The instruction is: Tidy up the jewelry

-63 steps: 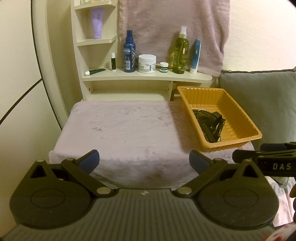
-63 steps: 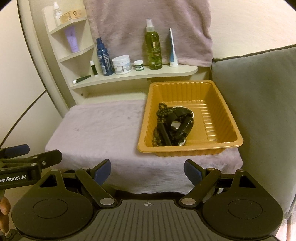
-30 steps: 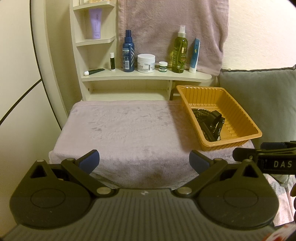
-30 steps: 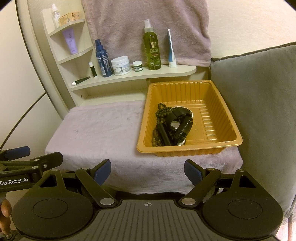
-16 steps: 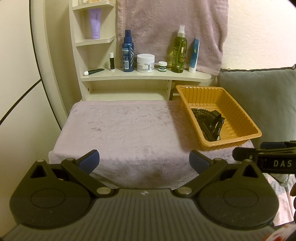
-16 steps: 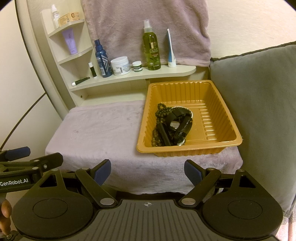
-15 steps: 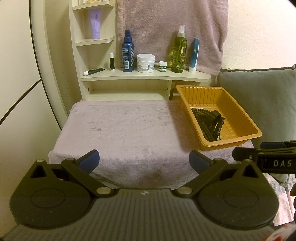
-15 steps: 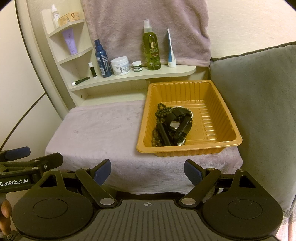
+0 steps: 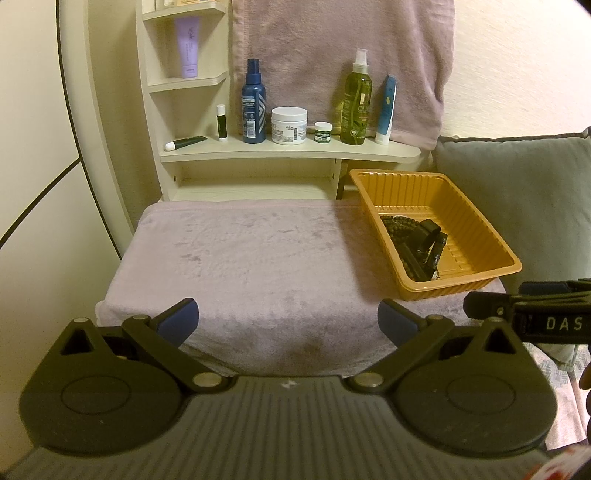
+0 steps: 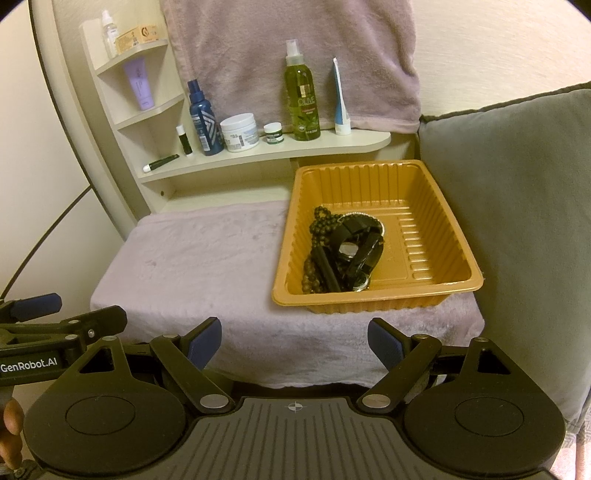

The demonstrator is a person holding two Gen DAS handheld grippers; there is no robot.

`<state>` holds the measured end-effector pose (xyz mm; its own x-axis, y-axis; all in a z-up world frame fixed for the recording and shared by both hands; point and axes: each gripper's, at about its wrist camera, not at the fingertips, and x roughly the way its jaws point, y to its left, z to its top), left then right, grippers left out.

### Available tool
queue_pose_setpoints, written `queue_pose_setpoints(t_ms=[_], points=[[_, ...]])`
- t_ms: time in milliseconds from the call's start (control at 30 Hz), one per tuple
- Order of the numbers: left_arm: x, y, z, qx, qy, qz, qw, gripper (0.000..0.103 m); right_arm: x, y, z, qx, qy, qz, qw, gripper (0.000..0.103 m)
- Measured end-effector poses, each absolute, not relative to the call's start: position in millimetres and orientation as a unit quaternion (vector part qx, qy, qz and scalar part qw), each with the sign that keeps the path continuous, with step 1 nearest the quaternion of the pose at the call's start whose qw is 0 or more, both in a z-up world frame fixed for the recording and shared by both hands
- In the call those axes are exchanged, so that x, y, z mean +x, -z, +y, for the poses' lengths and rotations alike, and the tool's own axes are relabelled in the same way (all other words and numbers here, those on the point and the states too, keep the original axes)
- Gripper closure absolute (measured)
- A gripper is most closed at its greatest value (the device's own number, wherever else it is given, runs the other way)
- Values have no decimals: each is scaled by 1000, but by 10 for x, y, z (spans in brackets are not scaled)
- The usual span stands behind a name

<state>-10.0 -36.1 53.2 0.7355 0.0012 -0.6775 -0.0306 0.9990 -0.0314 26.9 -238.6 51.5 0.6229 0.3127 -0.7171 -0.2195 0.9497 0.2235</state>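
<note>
Blue-padded jaws on our left gripper (image 9: 288,319) and right gripper (image 10: 293,343) both stand wide, nothing between them, just short of the towel (image 9: 258,258) covering the table. Further on, at the towel's right side, we see the orange tray (image 10: 436,280) holding the jewelry (image 10: 343,251): dark beads and black bands piled together. Beyond, shelf (image 9: 295,149) with bottles.

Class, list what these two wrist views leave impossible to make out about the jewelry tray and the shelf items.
- Jewelry pile: tangled dark pieces overlap in both views; the count is unclear.
- Orange tray: in the left wrist view its near wall hides the floor behind it.
- Top-shelf box: print too small.
- White jar: label text too small.
</note>
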Motion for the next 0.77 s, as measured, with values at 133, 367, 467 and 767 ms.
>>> queue_pose_setpoints(t_ms=[133,367,467,767], points=[[-98,-533,-362,-20,-9,364,931,0,270,-516,-2388,57,-149,408,899,17],[-97,-522,-378,-22,-9,365,931,0,272,-516,-2390,57,-149,408,899,17],[-88,-523,-397,-22,-8,366,930,0,270,-517,-2389,57,-149,408,899,17],[-75,-524,-356,-33,-8,362,932,0,270,-517,-2389,57,-149,408,899,17]])
